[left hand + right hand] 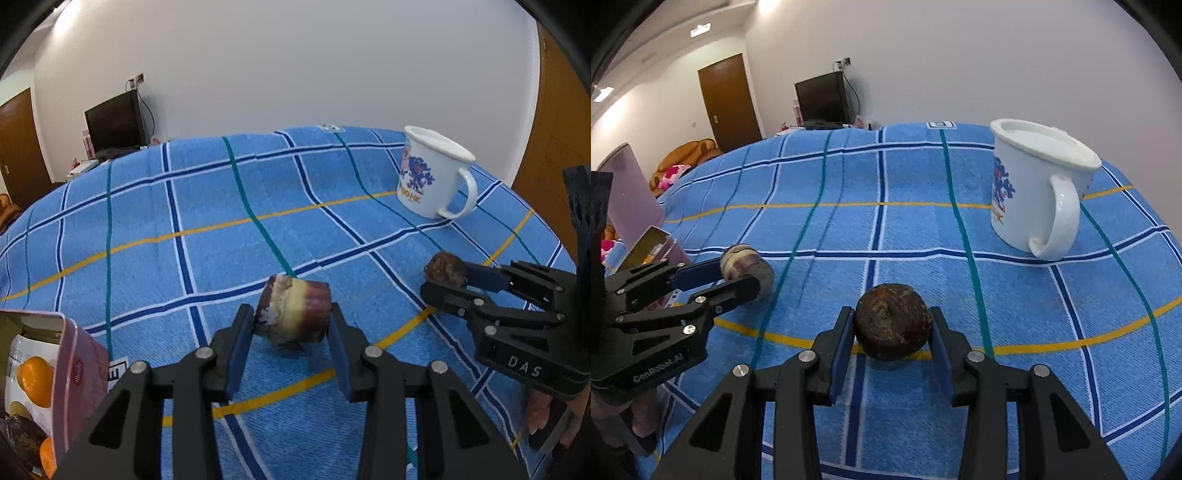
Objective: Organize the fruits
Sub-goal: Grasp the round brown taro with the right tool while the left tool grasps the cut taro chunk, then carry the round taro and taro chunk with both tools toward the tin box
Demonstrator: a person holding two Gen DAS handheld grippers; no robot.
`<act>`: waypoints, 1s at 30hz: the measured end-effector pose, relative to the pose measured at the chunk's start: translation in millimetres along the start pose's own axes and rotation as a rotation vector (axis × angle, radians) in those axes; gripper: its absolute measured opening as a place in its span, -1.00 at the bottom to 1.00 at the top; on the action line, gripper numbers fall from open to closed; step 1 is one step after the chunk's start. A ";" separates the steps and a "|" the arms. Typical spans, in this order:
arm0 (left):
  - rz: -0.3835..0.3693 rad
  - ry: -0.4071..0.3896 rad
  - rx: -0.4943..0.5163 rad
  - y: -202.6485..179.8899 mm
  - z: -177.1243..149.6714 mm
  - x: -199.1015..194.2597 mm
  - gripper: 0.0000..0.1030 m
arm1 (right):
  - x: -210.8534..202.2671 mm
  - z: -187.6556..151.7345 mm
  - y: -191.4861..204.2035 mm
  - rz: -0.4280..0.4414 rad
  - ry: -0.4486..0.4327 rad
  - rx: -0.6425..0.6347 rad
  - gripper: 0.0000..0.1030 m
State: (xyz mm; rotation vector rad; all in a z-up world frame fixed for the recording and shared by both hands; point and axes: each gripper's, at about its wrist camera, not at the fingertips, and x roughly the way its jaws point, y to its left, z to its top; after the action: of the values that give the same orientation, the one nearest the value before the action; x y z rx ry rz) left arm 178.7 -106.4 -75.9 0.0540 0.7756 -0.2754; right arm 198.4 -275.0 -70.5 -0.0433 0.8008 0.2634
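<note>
The left gripper [291, 325] clamps a cylindrical purple-and-yellow cane chunk [295, 312]; the right gripper [892, 332] grips a rough, round dark-brown fruit [892, 321].

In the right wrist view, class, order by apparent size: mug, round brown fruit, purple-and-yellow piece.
1. Mug, largest.
2. Round brown fruit, though it is nearest the camera.
3. Purple-and-yellow piece, farther away, so unsure.
</note>
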 end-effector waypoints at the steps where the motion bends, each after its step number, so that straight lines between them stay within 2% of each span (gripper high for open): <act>1: 0.000 -0.005 -0.001 0.8 0.0 -1.4 -0.20 | -0.7 -1.0 -0.9 0.003 -0.004 -0.002 -0.20; 12: 0.028 -0.118 -0.005 2.5 -1.8 -23.0 -0.20 | -13.1 -2.0 14.5 0.024 -0.074 -0.032 -0.20; 30: 0.058 -0.221 0.001 0.8 -5.8 -41.3 -0.20 | -30.7 -6.8 26.1 0.009 -0.171 -0.075 -0.20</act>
State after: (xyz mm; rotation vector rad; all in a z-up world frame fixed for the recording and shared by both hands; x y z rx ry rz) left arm 146.8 -95.5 -51.3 0.0461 0.5531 -0.2227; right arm 166.7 -257.4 -51.7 -0.0868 0.6206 0.3014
